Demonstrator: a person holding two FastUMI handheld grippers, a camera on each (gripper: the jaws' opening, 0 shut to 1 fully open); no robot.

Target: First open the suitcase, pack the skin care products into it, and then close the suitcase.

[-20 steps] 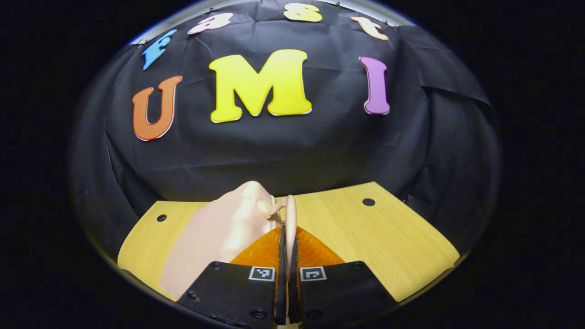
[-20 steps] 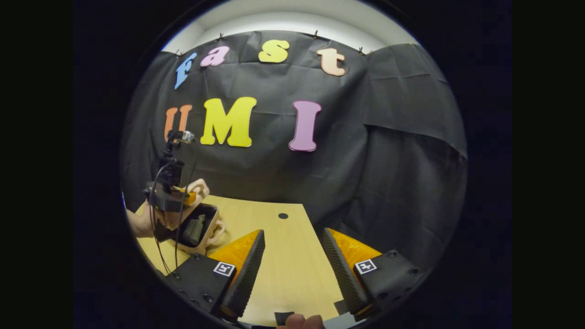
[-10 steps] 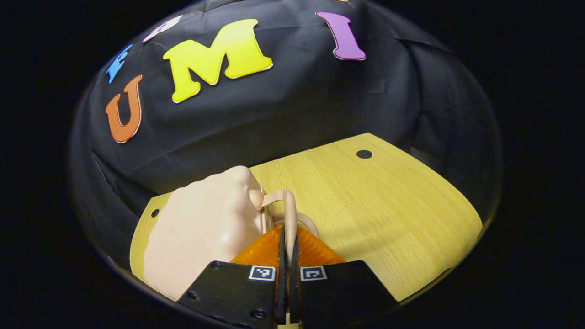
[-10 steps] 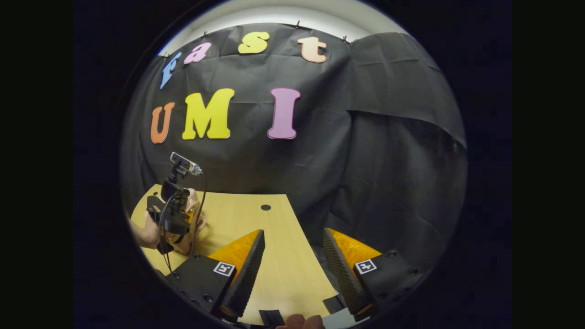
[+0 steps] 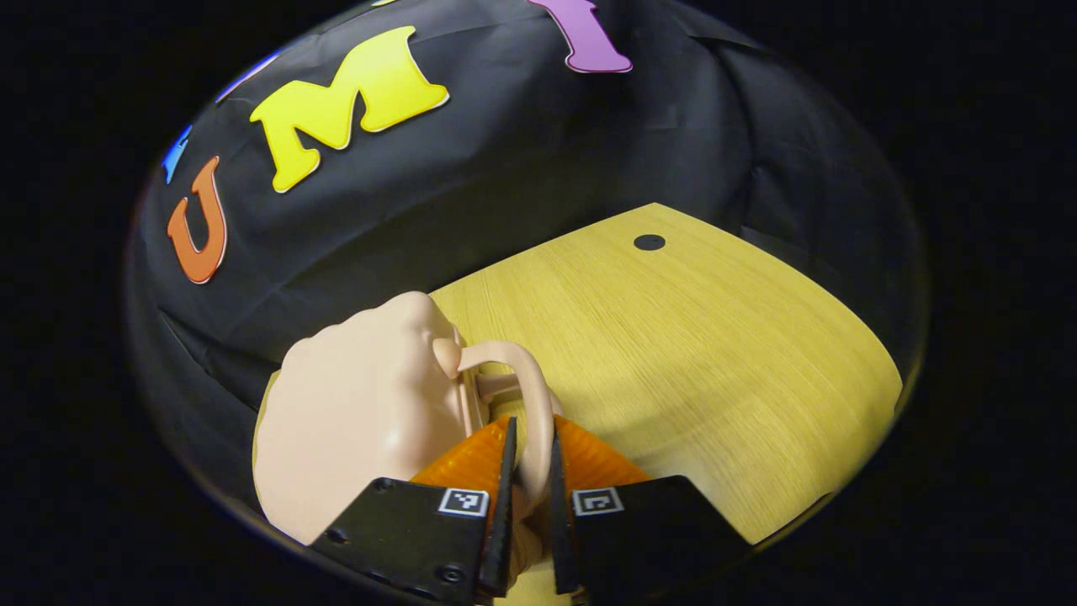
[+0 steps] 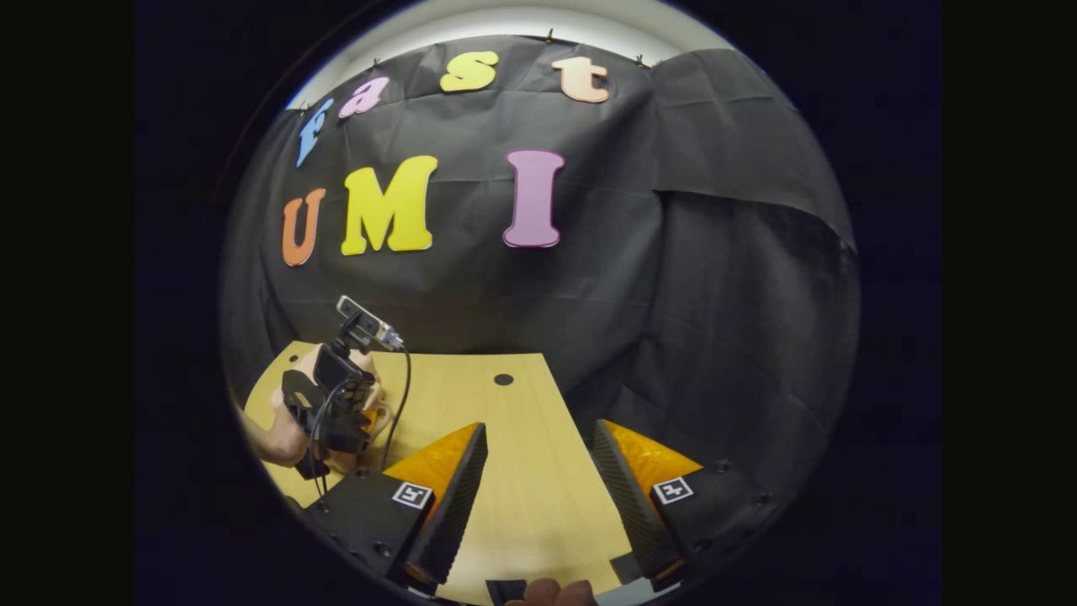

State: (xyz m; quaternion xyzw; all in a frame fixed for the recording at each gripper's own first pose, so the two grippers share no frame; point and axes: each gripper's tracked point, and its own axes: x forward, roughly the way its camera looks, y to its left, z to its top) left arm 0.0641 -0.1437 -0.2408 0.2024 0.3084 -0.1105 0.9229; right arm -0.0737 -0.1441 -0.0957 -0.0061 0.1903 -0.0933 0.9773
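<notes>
My left gripper [image 5: 530, 459] is clamped on the suitcase handle [image 5: 526, 396], the pink suitcase [image 5: 362, 412] at ten o'clock; my right gripper [image 6: 538, 467] hangs spread wide over the wooden table [image 6: 513, 497].

Suitcase [image 5: 362, 412] lid now down, left tool [image 5: 530, 471] loosened a bit round the handle [image 5: 526, 396].

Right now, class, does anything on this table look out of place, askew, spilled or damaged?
Nothing stands out. The pink suitcase lies closed on the wooden table, its handle between the left gripper's fingers. The right gripper hangs open over bare tabletop. No spill or damage is visible.
</notes>
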